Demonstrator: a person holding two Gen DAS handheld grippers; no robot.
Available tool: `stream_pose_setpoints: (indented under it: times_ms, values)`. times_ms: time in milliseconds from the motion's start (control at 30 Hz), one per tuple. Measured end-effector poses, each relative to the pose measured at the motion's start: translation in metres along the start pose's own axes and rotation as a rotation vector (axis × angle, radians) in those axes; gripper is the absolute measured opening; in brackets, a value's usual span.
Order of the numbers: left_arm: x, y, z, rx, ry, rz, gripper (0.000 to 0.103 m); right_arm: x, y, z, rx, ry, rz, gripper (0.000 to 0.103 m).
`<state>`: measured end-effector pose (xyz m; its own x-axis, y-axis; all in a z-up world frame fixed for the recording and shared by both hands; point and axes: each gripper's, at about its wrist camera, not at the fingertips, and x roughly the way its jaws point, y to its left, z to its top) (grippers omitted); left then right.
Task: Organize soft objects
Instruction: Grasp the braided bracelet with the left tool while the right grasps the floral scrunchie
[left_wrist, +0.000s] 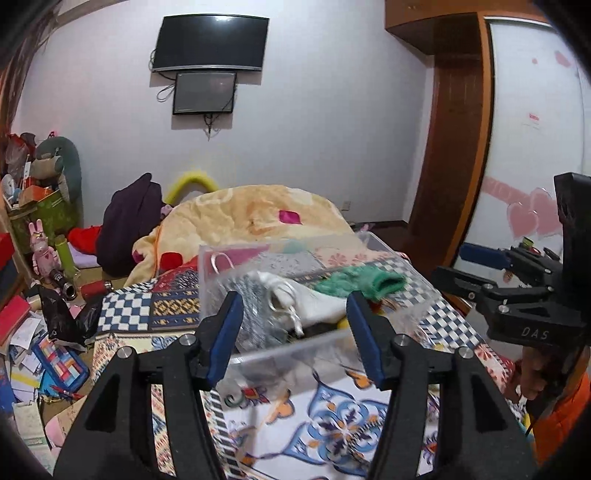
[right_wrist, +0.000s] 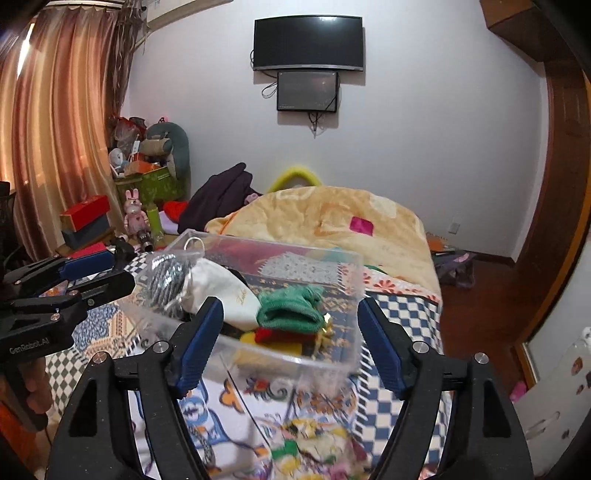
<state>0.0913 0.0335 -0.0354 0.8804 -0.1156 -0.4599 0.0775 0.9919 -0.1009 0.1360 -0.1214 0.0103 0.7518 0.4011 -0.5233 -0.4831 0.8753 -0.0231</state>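
Observation:
A clear plastic bin (left_wrist: 258, 343) (right_wrist: 280, 360) stands on the patterned bedspread. It holds a green knitted item (left_wrist: 354, 282) (right_wrist: 291, 310), a white cloth pouch (left_wrist: 306, 299) (right_wrist: 225, 291), a grey striped item (left_wrist: 251, 295) (right_wrist: 166, 280) and red and yellow pieces (right_wrist: 273, 336). My left gripper (left_wrist: 293, 321) is open, its fingers just in front of the bin's near wall. My right gripper (right_wrist: 291, 339) is open too, its fingers at either side of the bin's near wall. Each gripper shows in the other's view, the right one (left_wrist: 480, 258) and the left one (right_wrist: 88, 262).
A yellow blanket (left_wrist: 258, 218) (right_wrist: 332, 218) is heaped behind the bin. A dark garment (left_wrist: 129, 218) lies left of it. Clutter covers the floor at left (left_wrist: 37, 350). A crumpled bag (right_wrist: 314, 439) lies on the bed near the right gripper. A wooden wardrobe (left_wrist: 458, 147) stands at right.

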Motion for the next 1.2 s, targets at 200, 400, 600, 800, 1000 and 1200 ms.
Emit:
stream_pose_setpoints:
  times_ms: [200,400,600,800,1000,1200]
  values:
    - [0.000,-0.015,-0.028,0.009,0.057,-0.040,0.063,-0.003,-0.003,-0.026,0.000,0.045,-0.035,0.073]
    - [0.014,-0.026,-0.057,-0.013,0.149,-0.078,0.063,-0.001,-0.005,-0.048,0.006,0.104,-0.035,0.073]
    - [0.018,-0.042,-0.079,-0.012,0.204,-0.096,0.074,0.000,-0.007,-0.077,0.011,0.168,-0.043,0.073]
    - [0.021,-0.059,-0.093,0.011,0.241,-0.127,0.080,0.001,-0.013,-0.100,0.043,0.221,-0.059,0.073]
    - [0.032,-0.071,-0.105,0.030,0.288,-0.135,0.081,0.006,-0.018,-0.111,0.081,0.256,-0.037,0.073]
    - [0.034,-0.074,-0.109,0.053,0.281,-0.109,0.078,0.010,-0.018,-0.115,0.096,0.261,-0.030,0.073]
